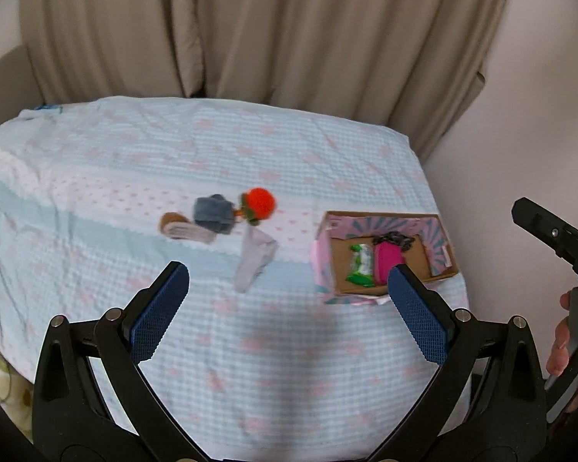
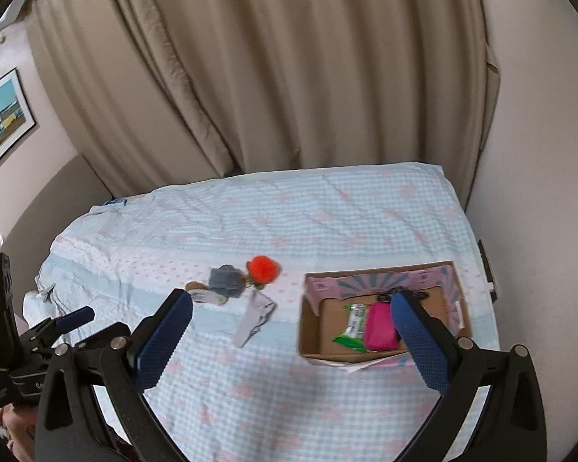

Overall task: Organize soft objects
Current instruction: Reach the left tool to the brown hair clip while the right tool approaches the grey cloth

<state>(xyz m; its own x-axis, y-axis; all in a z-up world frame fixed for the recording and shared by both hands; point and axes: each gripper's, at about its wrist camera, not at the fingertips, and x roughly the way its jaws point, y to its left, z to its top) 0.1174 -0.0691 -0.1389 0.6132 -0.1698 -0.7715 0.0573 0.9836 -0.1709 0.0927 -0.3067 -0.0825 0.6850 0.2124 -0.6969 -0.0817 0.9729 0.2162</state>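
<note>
While both tools hover above the bed (image 1: pixel 273 346), the left hand-held gripper (image 1: pixel 287 296) has its blue-padded jaws spread wide and grasps nothing; the right hand-held gripper (image 2: pixel 291 331) is likewise released and empty.

In the left wrist view, a cluster of soft things lies at the middle of the frame on the blue-and-pink checked bedspread: an orange pom-pom toy (image 1: pixel 259 202) with a green part below it, a folded grey cloth (image 1: pixel 213 213) touching its left side, and a brown-and-white rolled item (image 1: pixel 181 227) just left of that. A pale folded cloth (image 1: pixel 255 260) lies just below the orange toy, tilted.

At the right of the frame sits an open cardboard box (image 1: pixel 441 231) with pink printed walls. Inside it lie a green-and-white packet (image 1: pixel 360 263), a magenta pouch (image 1: pixel 387 260) beside it, and a dark tangled item (image 1: pixel 399 239) at the back; what that is cannot be told from the blur. The left gripper's right fingertip overlaps the box's near edge in the picture.

Beige curtains (image 1: pixel 250 30) fill the top of the frame. In the right wrist view a framed picture (image 2: pixel 2 119) hangs at the upper left.
</note>
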